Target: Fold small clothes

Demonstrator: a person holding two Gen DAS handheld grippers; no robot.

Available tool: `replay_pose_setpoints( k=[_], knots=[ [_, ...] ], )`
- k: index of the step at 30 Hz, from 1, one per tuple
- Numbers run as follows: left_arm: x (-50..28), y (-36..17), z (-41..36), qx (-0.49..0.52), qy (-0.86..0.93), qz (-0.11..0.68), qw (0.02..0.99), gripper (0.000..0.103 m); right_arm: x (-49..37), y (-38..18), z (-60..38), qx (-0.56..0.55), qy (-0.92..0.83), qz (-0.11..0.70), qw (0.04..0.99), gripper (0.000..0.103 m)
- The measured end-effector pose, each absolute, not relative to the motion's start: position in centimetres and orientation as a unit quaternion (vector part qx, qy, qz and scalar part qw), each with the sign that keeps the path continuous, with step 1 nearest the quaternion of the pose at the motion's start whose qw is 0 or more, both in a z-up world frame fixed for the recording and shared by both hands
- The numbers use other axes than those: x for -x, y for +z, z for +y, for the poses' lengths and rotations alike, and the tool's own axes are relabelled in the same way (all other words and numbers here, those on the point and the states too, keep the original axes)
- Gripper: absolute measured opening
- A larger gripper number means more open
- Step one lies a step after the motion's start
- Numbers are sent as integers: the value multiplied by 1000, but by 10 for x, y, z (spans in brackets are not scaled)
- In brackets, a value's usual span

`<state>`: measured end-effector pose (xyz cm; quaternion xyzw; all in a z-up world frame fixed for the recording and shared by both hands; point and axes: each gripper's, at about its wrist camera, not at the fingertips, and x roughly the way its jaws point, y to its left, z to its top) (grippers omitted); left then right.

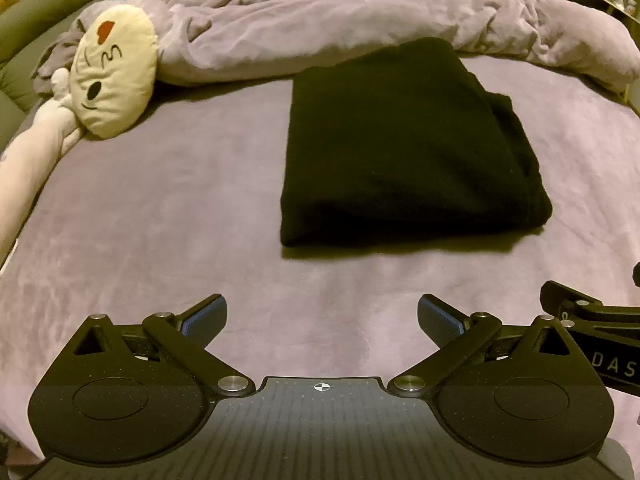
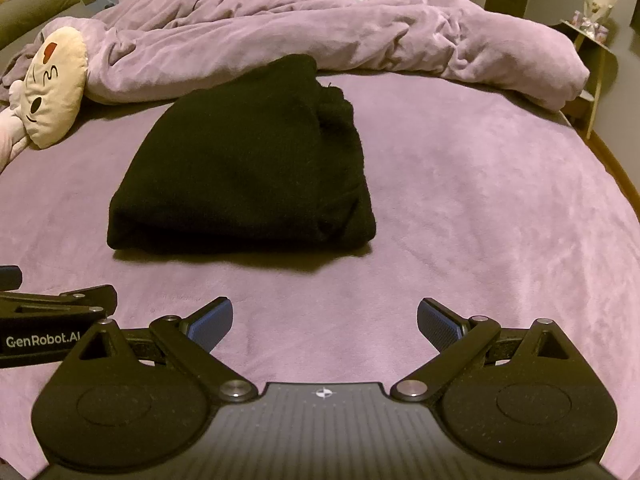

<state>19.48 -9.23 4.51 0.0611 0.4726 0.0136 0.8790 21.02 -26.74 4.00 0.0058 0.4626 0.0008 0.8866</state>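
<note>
Black garment folded on the bed, both claws spread wide and empty.

The black garment (image 1: 408, 152) lies as a thick, soft bundle mid-bed, its far end touching the rumpled duvet (image 1: 360, 28), with a plush pillow (image 1: 114, 72) off toward the left edge. It looks light, limp and fuzzy, not slippery; the near doubled edge seems the best hold. The left claw (image 1: 322, 320) and right claw (image 2: 325, 322) hover short of it, gripping nothing.
</note>
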Motion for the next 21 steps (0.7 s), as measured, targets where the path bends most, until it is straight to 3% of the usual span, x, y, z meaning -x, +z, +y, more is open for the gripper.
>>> replay_pose_setpoints(
  k=[21],
  knots=[
    [-195, 43, -95, -62, 12, 469, 881, 103, -212, 40, -269, -10, -1, 462, 887, 99]
  ],
)
